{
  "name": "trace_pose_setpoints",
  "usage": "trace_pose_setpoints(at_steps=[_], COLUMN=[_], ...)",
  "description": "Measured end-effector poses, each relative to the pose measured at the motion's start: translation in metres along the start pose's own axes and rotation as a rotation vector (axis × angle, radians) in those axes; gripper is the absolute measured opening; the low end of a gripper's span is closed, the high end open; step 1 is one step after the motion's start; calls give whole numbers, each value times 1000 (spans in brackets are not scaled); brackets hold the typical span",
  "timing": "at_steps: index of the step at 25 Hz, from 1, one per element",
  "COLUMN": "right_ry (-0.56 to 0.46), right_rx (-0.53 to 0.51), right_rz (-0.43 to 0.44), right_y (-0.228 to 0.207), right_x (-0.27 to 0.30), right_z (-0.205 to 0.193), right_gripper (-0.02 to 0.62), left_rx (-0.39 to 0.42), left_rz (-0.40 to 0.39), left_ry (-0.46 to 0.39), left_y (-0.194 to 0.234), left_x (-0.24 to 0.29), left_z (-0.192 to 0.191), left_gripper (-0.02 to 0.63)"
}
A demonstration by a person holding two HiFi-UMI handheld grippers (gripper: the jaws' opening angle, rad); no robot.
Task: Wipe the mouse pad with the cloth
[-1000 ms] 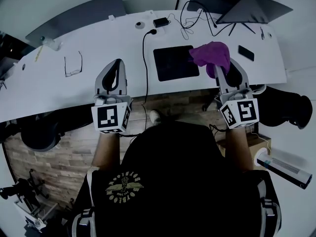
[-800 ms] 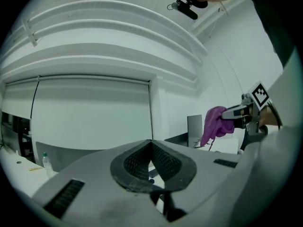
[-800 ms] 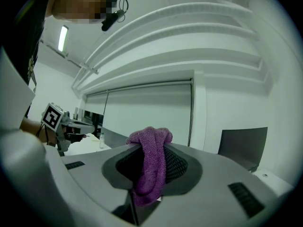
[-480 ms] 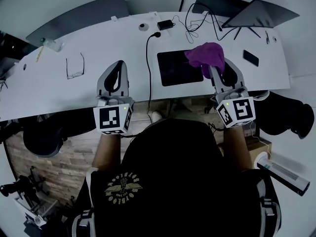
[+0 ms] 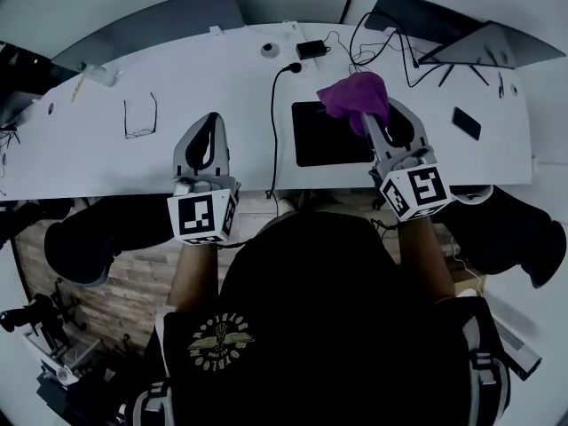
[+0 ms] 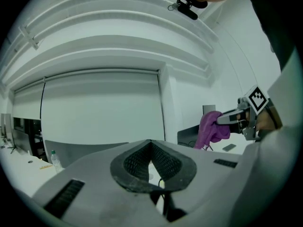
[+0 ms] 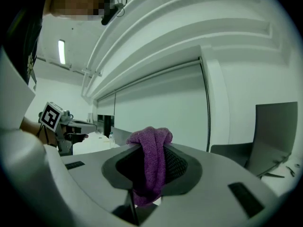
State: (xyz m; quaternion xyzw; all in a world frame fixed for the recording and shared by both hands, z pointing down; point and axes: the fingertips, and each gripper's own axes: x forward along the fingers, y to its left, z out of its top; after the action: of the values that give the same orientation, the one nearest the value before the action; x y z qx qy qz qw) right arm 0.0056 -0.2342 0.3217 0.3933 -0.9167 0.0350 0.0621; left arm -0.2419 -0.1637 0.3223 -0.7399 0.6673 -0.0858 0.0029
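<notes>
Right gripper view puts my right gripper (image 7: 150,148) pinched tight on the purple terry cloth (image 7: 152,174). Both jaws press on a fold of it. A bunch rides over their tips at 12 o'clock and the rest hangs toward 6 o'clock, so its long axis runs up and down between the pads. The jaw bodies cut off its lower end, so I cannot see how far it hangs.

From the head view, the cloth sits over the 2 o'clock corner of the black rectangular mouse pad (image 5: 324,136). That pad lies on the white desk (image 5: 204,78) with its long axis from 9 to 3 o'clock, parallel to the desk's near edge. Whether the cloth touches the pad I cannot tell, and the pad's right edge is hidden behind the cloth and my gripper.

My left gripper (image 6: 150,144) has its jaws pressed together with nothing between them. It sits over the desk's near edge at 9 o'clock from the pad, well apart from it. A black cable (image 5: 275,122) runs down the desk between the two.
</notes>
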Motion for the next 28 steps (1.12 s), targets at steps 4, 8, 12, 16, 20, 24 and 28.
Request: trace_pose_setpoints(at_steps=[4,8,12,16,20,24,28], right_ry=[29,77,112,162,218,276,341], right_rx=[8,14,45,59,82,127,143], right_rz=[33,63,91,118,144,160,186], right_y=[-5,-7,-6,0,6,14,29], right_x=[22,41,58,75,89,102,117], right_z=[-17,-39,-66,-96,-131,-169,-210], right_gripper=[95,95,95,95,95,95,95], left_rx=[-2,-4,-6,-5,-4,-11,-12], left_rz=[16,23,14,-1,-5,-14,-7], left_ry=[28,68,95,126,143,167,203], left_y=[1,1,-1,-5,-11,-16,-17], left_x=[14,25,37,47,52,53,49], left_z=[-12,-29,-40,-54,-68,-76,-85], left_gripper=[2,2,2,2,2,2,2])
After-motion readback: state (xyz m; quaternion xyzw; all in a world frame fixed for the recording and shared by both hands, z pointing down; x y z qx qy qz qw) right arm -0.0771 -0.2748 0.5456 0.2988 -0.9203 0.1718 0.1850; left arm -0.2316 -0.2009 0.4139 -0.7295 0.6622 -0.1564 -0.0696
